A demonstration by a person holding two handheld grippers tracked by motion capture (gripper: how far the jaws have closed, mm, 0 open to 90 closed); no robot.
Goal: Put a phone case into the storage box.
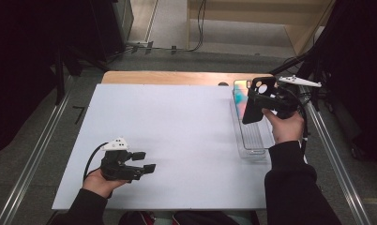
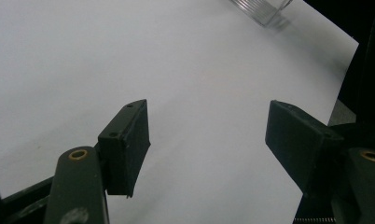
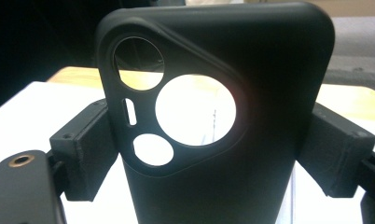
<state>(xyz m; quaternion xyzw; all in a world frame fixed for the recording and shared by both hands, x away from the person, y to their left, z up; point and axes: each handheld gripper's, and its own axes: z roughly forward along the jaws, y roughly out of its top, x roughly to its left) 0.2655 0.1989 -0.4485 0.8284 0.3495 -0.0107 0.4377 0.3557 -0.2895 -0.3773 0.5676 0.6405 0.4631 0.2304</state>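
My right gripper [image 1: 264,96] is shut on a black phone case [image 1: 256,100] and holds it upright above the clear tray [image 1: 252,140] at the table's right side. Close up in the right gripper view, the phone case [image 3: 223,116] shows its round camera cut-outs, with a jaw pressed on each side edge. A phone [image 1: 240,93] with a colourful screen leans in the tray's far end, just behind the case. My left gripper [image 1: 144,161] rests low near the front left of the white sheet [image 1: 168,131], open, with bare sheet between its fingers [image 2: 127,144].
The white sheet covers most of the wooden table [image 1: 177,77]. A corner of the clear tray [image 2: 262,9] shows in the left gripper view. Metal rails [image 1: 336,154] run along both sides, and cables [image 1: 196,28] lie on the floor beyond.
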